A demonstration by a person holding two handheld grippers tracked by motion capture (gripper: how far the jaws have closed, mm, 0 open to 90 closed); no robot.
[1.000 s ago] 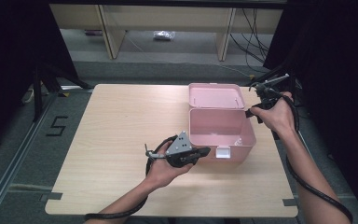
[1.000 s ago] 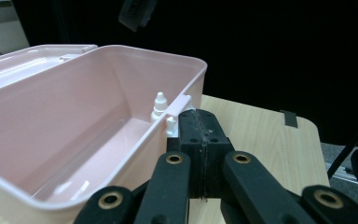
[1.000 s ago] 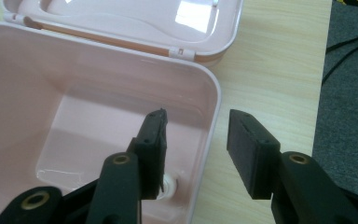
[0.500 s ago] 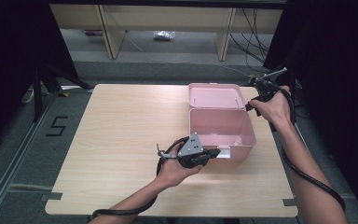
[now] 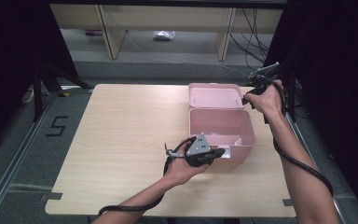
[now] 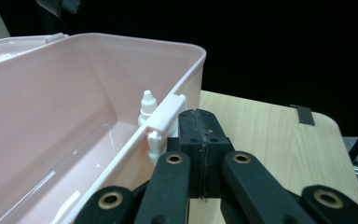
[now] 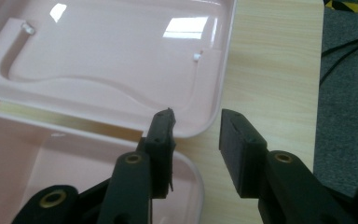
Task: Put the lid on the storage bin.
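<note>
A pink plastic box stands open on the table, its lid lying flat behind it. My left gripper is shut with nothing between its jaws, its tip against the box's front wall beside the white latch. A small white nozzle-tipped bottle stands inside the box just behind the latch. My right gripper is open at the lid's right near corner. In the right gripper view its fingertips straddle the lid's edge, above the box rim.
The light wooden table stretches wide to the left of the box. Its right edge is close to my right gripper, with a metal rail and cables beyond. Shelving stands behind the table's far side.
My left gripper has slid right across the table to the box's front wall. My right hand has shifted slightly back toward the lid's corner.
</note>
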